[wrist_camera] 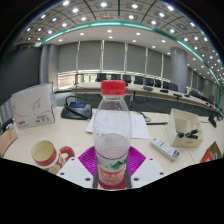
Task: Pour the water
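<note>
A clear plastic water bottle (112,135) with a red cap and a red and green label stands upright between my fingers. My gripper (112,172) is shut on the water bottle, with the magenta pads (88,160) pressing on its lower body at both sides. A red and cream mug (45,156) stands on the pale table (70,135), to the left of the bottle and a little beyond my fingers. The bottle's base is hidden behind my fingers.
Papers (140,124) lie behind the bottle. A white box (185,128) and a small white packet (165,150) sit to the right. A dark bag (75,106) and a white sign (32,105) stand at the far left. Chairs line the far side.
</note>
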A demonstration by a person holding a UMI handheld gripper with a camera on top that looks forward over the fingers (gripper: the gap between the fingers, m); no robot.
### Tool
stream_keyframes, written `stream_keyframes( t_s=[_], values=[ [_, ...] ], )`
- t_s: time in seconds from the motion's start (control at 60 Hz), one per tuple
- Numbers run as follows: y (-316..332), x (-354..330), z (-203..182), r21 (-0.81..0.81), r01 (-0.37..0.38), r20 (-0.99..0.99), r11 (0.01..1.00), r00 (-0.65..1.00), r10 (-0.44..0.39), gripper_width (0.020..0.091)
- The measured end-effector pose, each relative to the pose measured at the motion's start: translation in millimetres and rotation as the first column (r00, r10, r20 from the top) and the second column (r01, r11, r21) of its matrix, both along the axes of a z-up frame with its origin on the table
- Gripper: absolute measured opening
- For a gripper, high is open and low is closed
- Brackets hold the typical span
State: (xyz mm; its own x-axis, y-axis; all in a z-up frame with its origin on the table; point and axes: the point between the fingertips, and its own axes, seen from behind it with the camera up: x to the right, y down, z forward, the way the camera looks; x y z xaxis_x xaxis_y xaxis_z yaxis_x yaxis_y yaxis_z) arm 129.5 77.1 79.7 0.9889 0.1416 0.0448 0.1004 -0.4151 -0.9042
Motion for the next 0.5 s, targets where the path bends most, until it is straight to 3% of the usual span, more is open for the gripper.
stream_keyframes(
  t_s=[0.1,0.25,0.317,0.433,0.5],
  values=[
    [-3.8,5.8,-12.0,0.01,0.022,-0.026,1.0,0.999,-0.022,0.0384],
    [-7.7,6.4,-11.7,0.022,0.021,-0.015,1.0,1.0,-0.021,0.0487],
    [-11.1,11.4,-14.5,-0.004,0.034,-0.006,0.999,0.999,-0.034,0.056],
    [-25.6,14.2,-16.5,-0.062,0.048,0.025,0.997,0.999,-0.046,0.0851],
    [-37.8,13.0,-9.7,-0.087,0.049,0.047,0.995,0.998,-0.045,0.0851]
  ],
)
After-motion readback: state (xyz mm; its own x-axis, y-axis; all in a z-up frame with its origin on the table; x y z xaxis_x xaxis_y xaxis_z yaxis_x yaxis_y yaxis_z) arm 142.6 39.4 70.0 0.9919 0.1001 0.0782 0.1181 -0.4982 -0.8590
